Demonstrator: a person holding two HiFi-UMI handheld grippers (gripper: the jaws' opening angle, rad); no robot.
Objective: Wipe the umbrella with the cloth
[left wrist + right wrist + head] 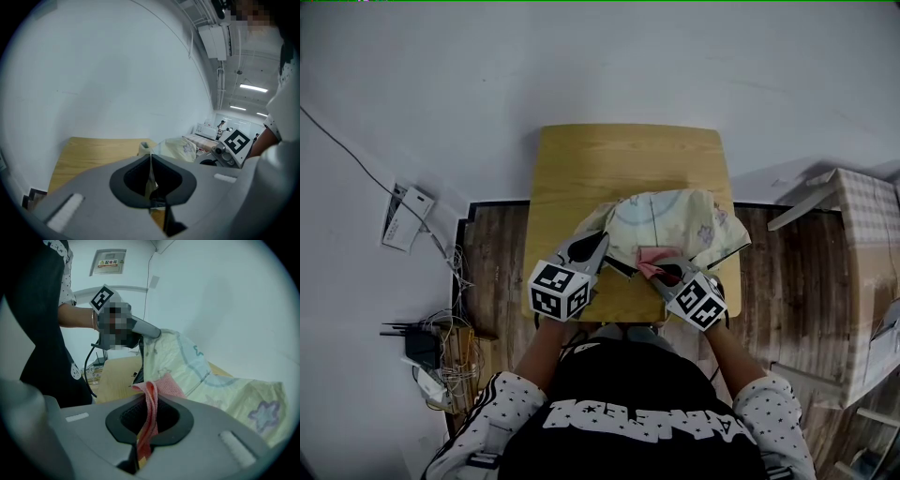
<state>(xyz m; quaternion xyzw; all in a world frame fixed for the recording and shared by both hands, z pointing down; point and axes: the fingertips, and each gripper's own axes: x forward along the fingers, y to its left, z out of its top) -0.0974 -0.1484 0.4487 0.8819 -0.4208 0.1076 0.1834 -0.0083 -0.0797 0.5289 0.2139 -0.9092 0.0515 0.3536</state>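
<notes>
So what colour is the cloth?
Pink cloth with an orange-red stripe, clearest in the right gripper view.

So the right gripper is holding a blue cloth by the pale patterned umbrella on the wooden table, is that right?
No: the cloth in the right gripper is pink, not blue, as the right gripper view shows; the rest stands.

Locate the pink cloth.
The pink cloth is pinched in the right gripper, right of centre in the head view, at the near edge of the umbrella on the wooden table.
</notes>
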